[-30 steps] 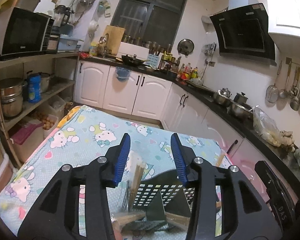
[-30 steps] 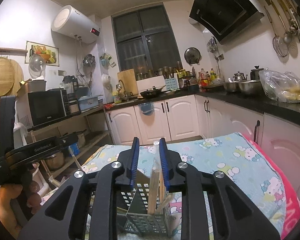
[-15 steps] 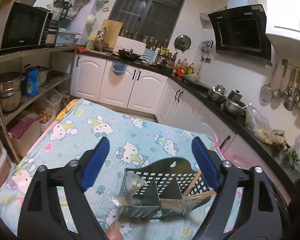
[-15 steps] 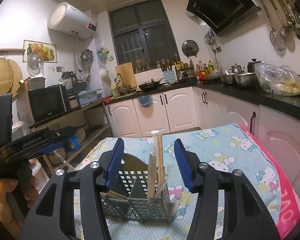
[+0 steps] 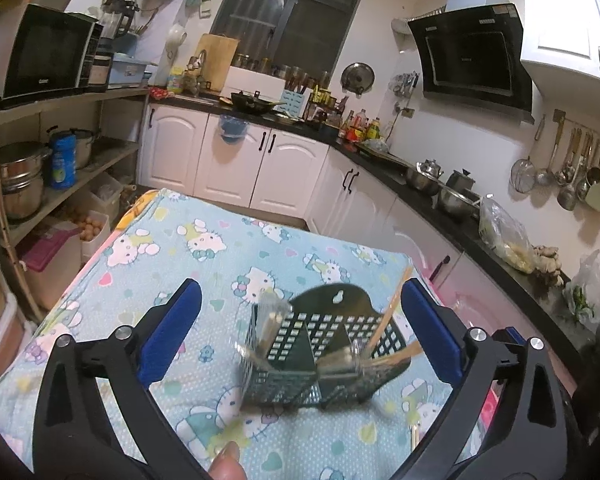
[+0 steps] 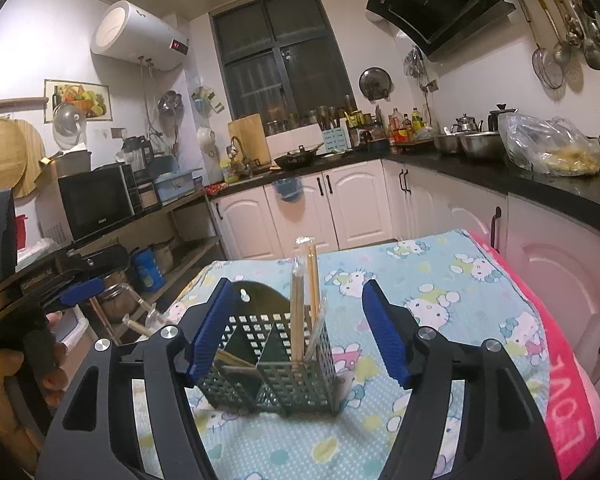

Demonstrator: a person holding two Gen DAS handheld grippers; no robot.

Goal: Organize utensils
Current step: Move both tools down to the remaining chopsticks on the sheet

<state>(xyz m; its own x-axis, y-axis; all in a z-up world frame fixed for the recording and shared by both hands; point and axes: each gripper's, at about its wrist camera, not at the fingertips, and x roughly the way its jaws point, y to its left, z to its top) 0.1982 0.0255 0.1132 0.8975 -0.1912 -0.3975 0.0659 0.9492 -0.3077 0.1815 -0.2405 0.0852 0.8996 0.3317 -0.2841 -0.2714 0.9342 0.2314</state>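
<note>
your right gripper [image 6: 296,336] has just been opening, blue pads wide and clear of the dark green perforated plastic utensil caddy [image 6: 268,364] on the cartoon-print tablecloth [image 6: 440,280]. wrapped wooden chopsticks [image 6: 305,292] stand upright, dead ahead. your left gripper [image 5: 300,340], also just opened wide, holds nothing.

Your utensil basket [image 6: 276,364] stands on the tabletop [image 6: 440,280] ahead of you, with chopsticks [image 6: 304,300] upright in its right compartment, others lying low in its left one, and the cabinets [image 6: 320,212] behind the tabletop.
</note>
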